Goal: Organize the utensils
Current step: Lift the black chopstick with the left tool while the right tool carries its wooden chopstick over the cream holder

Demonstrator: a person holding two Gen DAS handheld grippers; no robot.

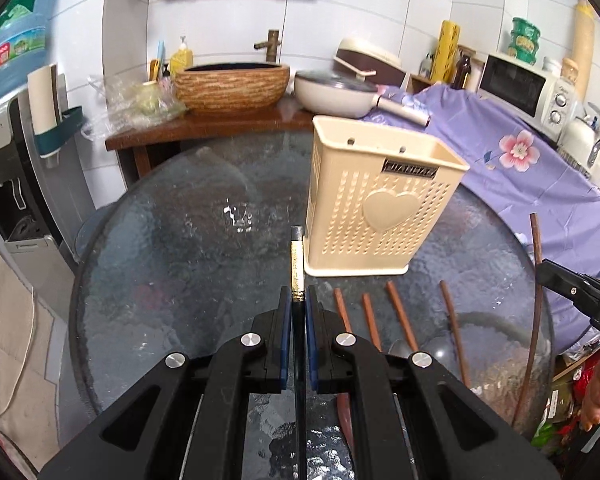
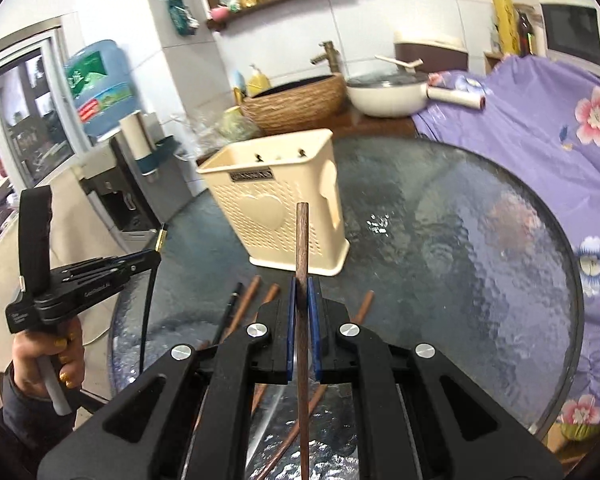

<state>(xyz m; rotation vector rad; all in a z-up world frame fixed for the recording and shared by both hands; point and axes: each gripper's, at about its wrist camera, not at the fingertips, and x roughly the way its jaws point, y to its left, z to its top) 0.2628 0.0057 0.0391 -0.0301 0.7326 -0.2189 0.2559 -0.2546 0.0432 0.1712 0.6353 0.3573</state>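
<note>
My left gripper (image 1: 298, 298) is shut on a black chopstick with a gold band (image 1: 296, 264), held above the glass table; it also shows in the right wrist view (image 2: 161, 239). My right gripper (image 2: 302, 286) is shut on a brown wooden chopstick (image 2: 302, 240), also seen in the left wrist view (image 1: 536, 280). A cream perforated utensil holder (image 1: 376, 200) with a heart stands upright on the table just beyond both grippers; it shows in the right wrist view too (image 2: 278, 200). Several brown chopsticks (image 1: 398, 312) lie on the table in front of the holder.
The round glass table (image 1: 188, 232) has a purple floral cloth (image 1: 520, 168) at its right. Behind are a wooden counter with a woven basin (image 1: 232, 84) and a white pan (image 1: 336, 92). A water dispenser (image 1: 16, 160) stands at left, a microwave (image 1: 524, 88) at right.
</note>
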